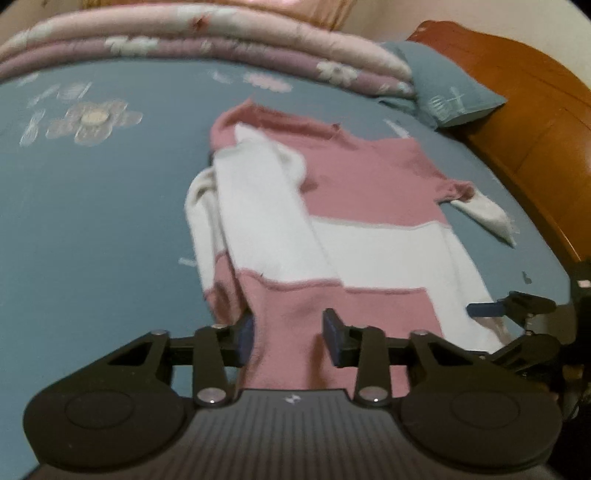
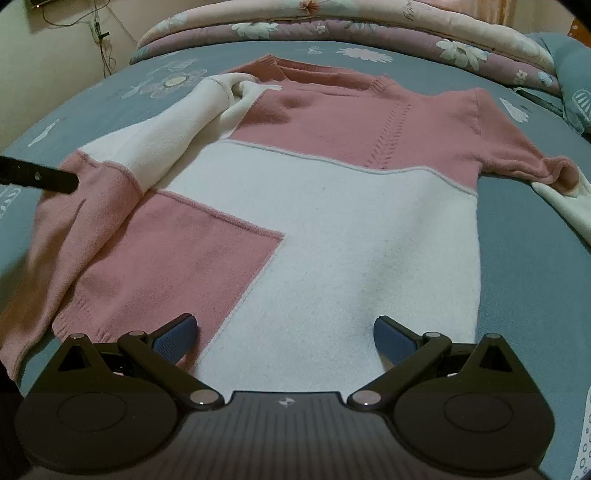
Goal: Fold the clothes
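On the bed (image 2: 535, 280), blue sheet with flower print: pink-and-white sweater (image 2: 332, 221) spread flat, neckline toward 12 o'clock, hem toward 6. Laid out this way probably to give straight edges for folding.

Sleeve at 9 o'clock (image 2: 147, 147) already turned in, lying slantwise over the side of the body; sleeve at 3 o'clock (image 2: 554, 177) out on the sheet, not yet folded.

Left tongs (image 1: 288, 339): partly open, pink knit of the hem corner lying between the pads; no press on the cloth visible. Looks like a release or a fresh bite being lined up; cannot tell which.

Right tongs (image 2: 284, 339): wide open, straddling the hem at 6 o'clock where pink patch meets white, gripping nothing. Placed there likely to take the hem for a lift toward the collar.

Folded quilt (image 2: 369, 22) stacked at 12 o'clock, well clear of the sweater. Pillow (image 1: 443, 88) and wooden headboard (image 1: 524, 110) at 2 o'clock in the left view.

Judgement: fold early; one sleeve in, body still full length.
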Demonstrator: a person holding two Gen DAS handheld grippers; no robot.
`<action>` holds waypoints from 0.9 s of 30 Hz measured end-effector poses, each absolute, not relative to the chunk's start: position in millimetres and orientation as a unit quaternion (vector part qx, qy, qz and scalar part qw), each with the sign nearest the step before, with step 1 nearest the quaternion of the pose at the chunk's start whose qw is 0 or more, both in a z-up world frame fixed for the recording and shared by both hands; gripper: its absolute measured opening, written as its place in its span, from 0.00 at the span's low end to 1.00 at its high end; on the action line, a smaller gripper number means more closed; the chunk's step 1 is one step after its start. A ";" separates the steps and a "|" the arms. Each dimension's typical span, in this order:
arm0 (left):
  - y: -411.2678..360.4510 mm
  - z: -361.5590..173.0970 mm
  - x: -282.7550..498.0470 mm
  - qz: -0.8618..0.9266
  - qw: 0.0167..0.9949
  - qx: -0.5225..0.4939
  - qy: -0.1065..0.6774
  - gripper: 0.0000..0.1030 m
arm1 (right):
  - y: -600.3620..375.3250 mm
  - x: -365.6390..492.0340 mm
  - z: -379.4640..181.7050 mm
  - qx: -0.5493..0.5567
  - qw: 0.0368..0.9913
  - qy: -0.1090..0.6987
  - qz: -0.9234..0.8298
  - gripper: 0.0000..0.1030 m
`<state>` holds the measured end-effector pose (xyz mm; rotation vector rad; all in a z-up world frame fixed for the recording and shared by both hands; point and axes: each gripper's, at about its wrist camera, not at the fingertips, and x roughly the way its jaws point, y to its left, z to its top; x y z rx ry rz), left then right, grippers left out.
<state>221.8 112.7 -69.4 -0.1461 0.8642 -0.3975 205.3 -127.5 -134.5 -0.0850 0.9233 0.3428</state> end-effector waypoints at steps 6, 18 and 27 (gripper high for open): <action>97.9 -69.3 220.9 -0.208 0.886 -0.025 0.414 0.33 | -124.8 204.5 -135.1 -0.045 0.882 0.441 0.161 1.00; 96.1 -71.5 222.9 -0.128 0.898 0.028 0.419 0.01 | -121.2 206.0 -135.6 -0.049 0.882 0.441 0.160 1.00; 122.0 -28.6 247.8 -0.035 0.925 0.093 0.367 0.01 | -132.9 205.7 -126.1 -0.005 0.881 0.438 0.177 1.00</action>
